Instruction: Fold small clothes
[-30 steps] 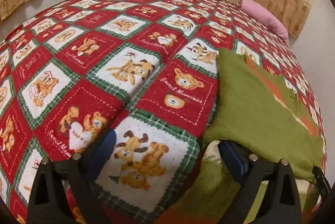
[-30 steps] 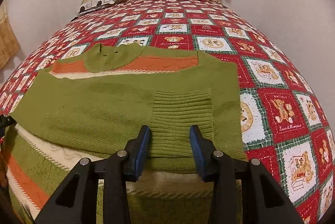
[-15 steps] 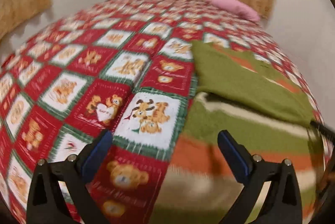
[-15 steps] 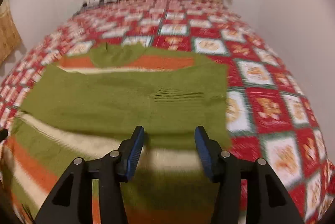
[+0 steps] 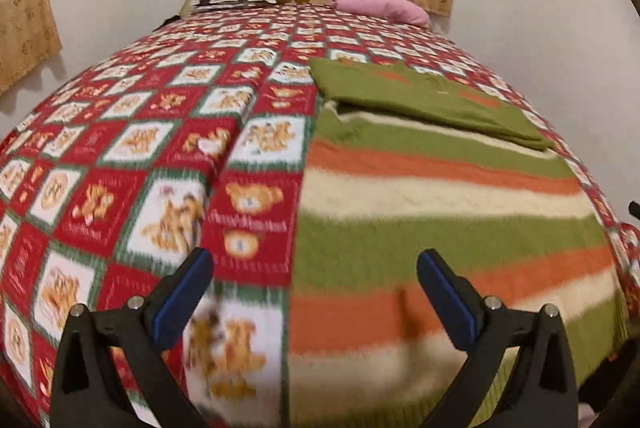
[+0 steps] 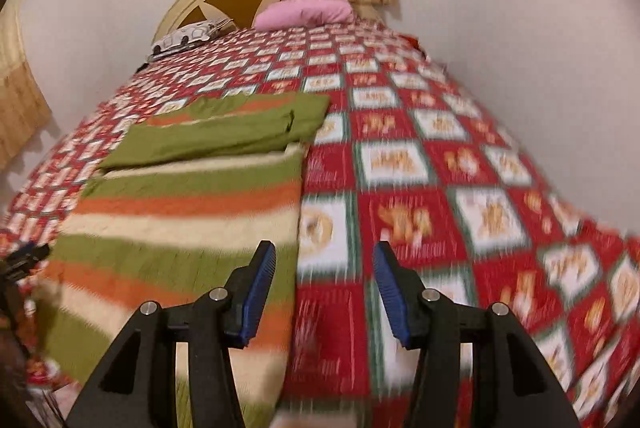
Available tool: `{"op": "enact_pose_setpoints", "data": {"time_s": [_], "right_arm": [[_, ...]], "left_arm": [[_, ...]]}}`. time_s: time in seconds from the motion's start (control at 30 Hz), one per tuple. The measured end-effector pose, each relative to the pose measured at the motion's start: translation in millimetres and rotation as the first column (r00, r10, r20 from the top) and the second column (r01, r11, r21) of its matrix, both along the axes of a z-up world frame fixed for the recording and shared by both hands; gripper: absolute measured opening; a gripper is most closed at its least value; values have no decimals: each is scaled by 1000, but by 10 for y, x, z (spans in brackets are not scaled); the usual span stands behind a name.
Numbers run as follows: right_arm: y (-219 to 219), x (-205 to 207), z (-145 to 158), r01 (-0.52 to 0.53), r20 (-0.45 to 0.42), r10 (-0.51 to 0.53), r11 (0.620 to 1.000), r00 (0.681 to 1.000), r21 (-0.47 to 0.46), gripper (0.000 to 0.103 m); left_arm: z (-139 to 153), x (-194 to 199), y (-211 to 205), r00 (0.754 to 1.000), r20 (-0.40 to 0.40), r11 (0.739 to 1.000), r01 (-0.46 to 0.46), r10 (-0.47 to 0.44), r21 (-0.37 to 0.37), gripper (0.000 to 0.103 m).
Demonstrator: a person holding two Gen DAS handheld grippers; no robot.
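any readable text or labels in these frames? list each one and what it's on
None can be read for certain.
Bedspread: red squares carry white script under the bear faces, too motion-blurred to read in either view.
Striped sweater: no text or label visible.
Pillows, curtains, headboard: patterns only, no writing.

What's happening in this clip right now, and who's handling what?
A person with a handheld tool in each hand is folding a striped sweater on a bed with a teddy-bear quilt. Both sleeves are folded across the chest as a green band. The left tool and right tool are open and empty, near the sweater's lower left and right edges. The bottom half isn't folded up yet.
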State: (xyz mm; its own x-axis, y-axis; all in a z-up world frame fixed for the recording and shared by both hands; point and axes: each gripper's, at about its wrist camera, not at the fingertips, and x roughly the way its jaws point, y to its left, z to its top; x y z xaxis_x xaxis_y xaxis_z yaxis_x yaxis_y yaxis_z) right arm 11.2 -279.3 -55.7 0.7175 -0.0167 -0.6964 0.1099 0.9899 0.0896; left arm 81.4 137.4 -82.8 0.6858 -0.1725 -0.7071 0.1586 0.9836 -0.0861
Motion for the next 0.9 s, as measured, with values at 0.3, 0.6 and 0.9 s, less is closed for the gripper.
{"op": "enact_pose_setpoints", "data": {"time_s": [0.3,0.6,0.9], "right_arm": [[229,-457,-484,-84,-107,99,987,989,135,52],[531,-608,-627,-176,-154,193,977,969,117,52],[752,-763,-685,-257,-182,257,966,949,27,35]], "left_arm": [[-130,-454,-32,997,-44,998,61,-61,-17,103],[-164,-699,76,995,-74,994,65,-72,-86,91],[-232,-744,-21,985,-124,990,110,-120,-83,61]]}}
